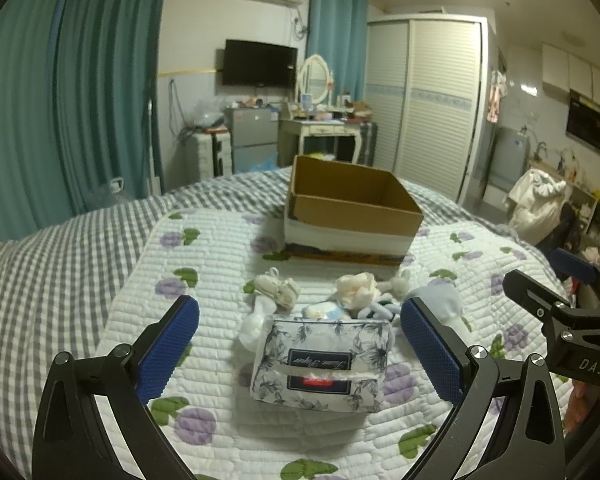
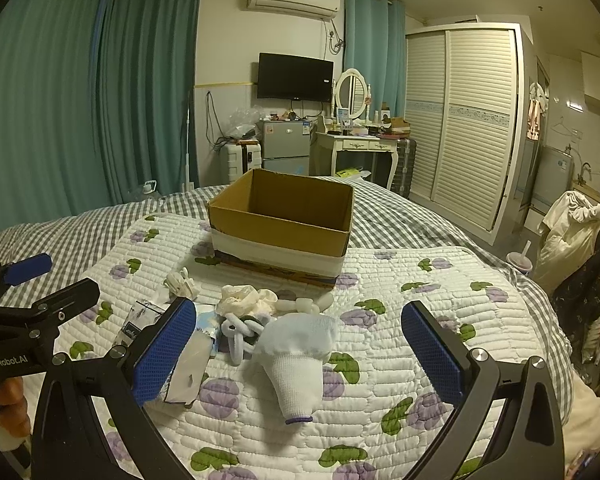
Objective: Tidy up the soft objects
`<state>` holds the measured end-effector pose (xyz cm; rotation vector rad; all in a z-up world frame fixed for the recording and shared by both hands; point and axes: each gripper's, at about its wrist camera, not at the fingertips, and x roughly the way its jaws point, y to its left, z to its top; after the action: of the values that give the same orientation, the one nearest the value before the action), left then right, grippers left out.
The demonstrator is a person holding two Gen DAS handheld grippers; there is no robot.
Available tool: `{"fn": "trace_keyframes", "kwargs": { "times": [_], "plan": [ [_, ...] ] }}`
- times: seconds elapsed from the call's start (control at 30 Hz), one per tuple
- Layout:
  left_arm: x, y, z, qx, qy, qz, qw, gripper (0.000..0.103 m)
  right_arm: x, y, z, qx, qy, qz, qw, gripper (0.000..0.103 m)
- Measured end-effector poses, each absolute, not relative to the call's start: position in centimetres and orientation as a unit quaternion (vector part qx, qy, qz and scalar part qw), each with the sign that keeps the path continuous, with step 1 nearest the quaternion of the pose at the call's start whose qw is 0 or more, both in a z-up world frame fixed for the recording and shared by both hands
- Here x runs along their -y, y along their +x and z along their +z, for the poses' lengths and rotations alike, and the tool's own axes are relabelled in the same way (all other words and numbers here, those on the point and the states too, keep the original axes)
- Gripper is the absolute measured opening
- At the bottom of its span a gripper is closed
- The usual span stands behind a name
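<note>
Several soft items lie on a floral quilt (image 1: 204,264). In the left wrist view a flower-print tissue pouch (image 1: 320,364) lies between the fingers of my open left gripper (image 1: 298,346), with small beige socks (image 1: 278,288), a cream cloth (image 1: 356,286) and a pale blue glove (image 1: 440,300) behind it. In the right wrist view my open right gripper (image 2: 300,348) straddles the white and pale blue glove (image 2: 300,356), beside a white chain toy (image 2: 240,332) and the cream cloth (image 2: 244,298). An open, empty cardboard box (image 1: 352,208) (image 2: 280,224) stands beyond. Neither gripper holds anything.
The quilt lies on a grey checked bed (image 2: 400,216). The other gripper shows at each view's edge: the right one (image 1: 572,320), the left one (image 2: 28,312). Beyond the bed are teal curtains (image 1: 60,100), a dressing table (image 2: 360,148) and a wardrobe (image 2: 468,120).
</note>
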<state>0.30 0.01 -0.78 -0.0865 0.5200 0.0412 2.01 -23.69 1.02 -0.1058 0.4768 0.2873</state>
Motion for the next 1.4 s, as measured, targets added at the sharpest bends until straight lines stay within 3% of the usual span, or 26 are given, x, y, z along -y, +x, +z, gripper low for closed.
{"fn": "trace_keyframes", "kwargs": {
  "times": [1.4],
  "plan": [
    [-0.9, -0.3, -0.5, -0.249, -0.042, 0.014, 0.968, 0.101, 23.6, 0.8, 2.3, -0.222, -0.059, 0.149, 0.962, 0.103]
  ]
}}
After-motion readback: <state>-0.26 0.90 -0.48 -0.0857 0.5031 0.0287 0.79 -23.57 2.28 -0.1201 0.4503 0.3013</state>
